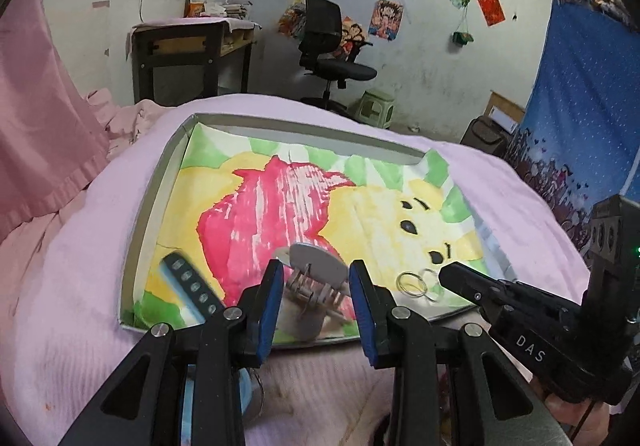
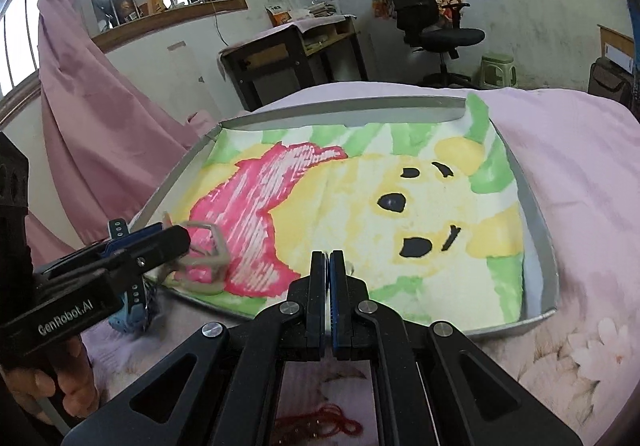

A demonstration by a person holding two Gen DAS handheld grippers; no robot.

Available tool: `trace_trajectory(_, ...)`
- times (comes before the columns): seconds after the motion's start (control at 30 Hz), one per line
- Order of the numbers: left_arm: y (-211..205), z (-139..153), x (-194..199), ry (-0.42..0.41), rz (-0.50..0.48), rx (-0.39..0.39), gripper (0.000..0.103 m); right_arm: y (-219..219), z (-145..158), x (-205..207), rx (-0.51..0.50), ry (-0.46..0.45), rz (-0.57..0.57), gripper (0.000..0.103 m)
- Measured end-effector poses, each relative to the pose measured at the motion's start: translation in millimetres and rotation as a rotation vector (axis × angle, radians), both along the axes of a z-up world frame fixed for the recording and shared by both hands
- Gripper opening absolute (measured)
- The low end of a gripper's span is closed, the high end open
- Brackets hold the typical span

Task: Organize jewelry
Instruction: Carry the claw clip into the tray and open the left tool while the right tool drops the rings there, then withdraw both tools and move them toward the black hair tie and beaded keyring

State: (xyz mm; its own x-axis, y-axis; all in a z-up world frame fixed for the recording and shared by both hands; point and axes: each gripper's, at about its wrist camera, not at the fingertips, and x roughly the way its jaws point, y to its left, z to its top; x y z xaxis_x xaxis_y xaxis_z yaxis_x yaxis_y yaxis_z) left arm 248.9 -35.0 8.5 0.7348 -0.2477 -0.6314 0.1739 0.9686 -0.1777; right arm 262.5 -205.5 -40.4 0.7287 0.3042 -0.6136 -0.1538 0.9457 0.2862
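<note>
A shallow grey tray (image 1: 140, 214) lined with a painted bear picture lies on the pink bed; it also shows in the right wrist view (image 2: 548, 246). My left gripper (image 1: 314, 296) is open over the tray's near edge, with a grey jewelry stand (image 1: 316, 266) lying tipped between its fingers. A dark watch band (image 1: 192, 286) lies to the left of it. Thin silver rings (image 1: 412, 284) lie by the tip of my right gripper (image 1: 452, 274). In the right wrist view my right gripper (image 2: 329, 258) is shut, and I cannot tell if it holds a ring. The stand (image 2: 204, 258) shows at the left.
A red cord (image 2: 320, 420) lies on the bedding under my right gripper. A blue watch (image 2: 132, 310) lies at the tray's near left corner. Pink curtain, a desk, an office chair (image 1: 328, 46) and a green stool stand beyond the bed.
</note>
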Motion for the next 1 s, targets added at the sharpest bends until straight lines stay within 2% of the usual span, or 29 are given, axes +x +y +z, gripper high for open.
trace_trajectory(0.07, 0.1, 2.9, -6.0, -0.013, -0.004, 0.001, 0.035, -1.2, 3.3, -4.9, -0.009, -0.007, -0.008, 0.007)
trace_trajectory(0.13, 1.0, 5.7, -14.3, -0.032, 0.0, 0.005, 0.043, -2.8, 7.6, -13.5, -0.017, -0.027, -0.017, 0.021)
trace_trajectory(0.17, 2.2, 7.2, -19.5, -0.045, 0.003, 0.002, 0.048, -3.5, 10.5, -18.9, -0.025, -0.041, -0.026, 0.032)
trace_trajectory(0.33, 9.0, 15.4, -45.7, -0.104, 0.013, -0.011, 0.054, -6.4, 28.9, -46.3, -0.059, -0.113, -0.051, 0.036)
trace_trajectory(0.4, 10.0, 18.7, -57.5, -0.134, 0.018, 0.002, 0.061, -8.3, 35.7, -59.1, -0.053, -0.145, -0.066, 0.047)
trace_trajectory(0.47, 13.3, 22.2, -70.1, -0.165, 0.019, 0.002, 0.071, -9.0, 40.9, -73.5, -0.053, -0.183, -0.076, 0.056)
trace_trajectory(0.57, 19.6, 26.5, -90.1, -0.208, 0.035, 0.005, 0.081, -8.0, 48.1, -94.7, -0.059, -0.231, -0.088, 0.067)
trace_trajectory(0.6, 21.7, 27.4, -95.9, -0.222, 0.038, 0.003, 0.083, -8.3, 50.0, -102.2, -0.056, -0.25, -0.093, 0.074)
trace_trajectory(0.67, 26.6, 28.9, -109.7, -0.25, 0.045, 0.01, 0.095, -8.2, 53.3, -117.0, -0.059, -0.286, -0.113, 0.085)
trace_trajectory(0.7, 28.7, 29.5, -116.2, -0.264, 0.052, 0.02, 0.097, -7.2, 54.8, -124.2, -0.062, -0.305, -0.118, 0.092)
trace_trajectory(0.83, 39.9, 30.4, -136.7, -0.296, 0.068, 0.03, 0.102, -4.4, 58.7, -145.6, -0.073, -0.337, -0.117, 0.097)
trace_trajectory(0.87, 42.3, 30.0, -139.8, -0.297, 0.07, 0.029, 0.103, -3.4, 58.7, -151.7, -0.079, -0.345, -0.121, 0.102)
trace_trajectory(1.0, 49.0, 23.3, -154.0, -0.297, 0.067, 0.039, 0.103, 2.0, 56.5, -169.7, -0.104, -0.351, -0.119, 0.102)
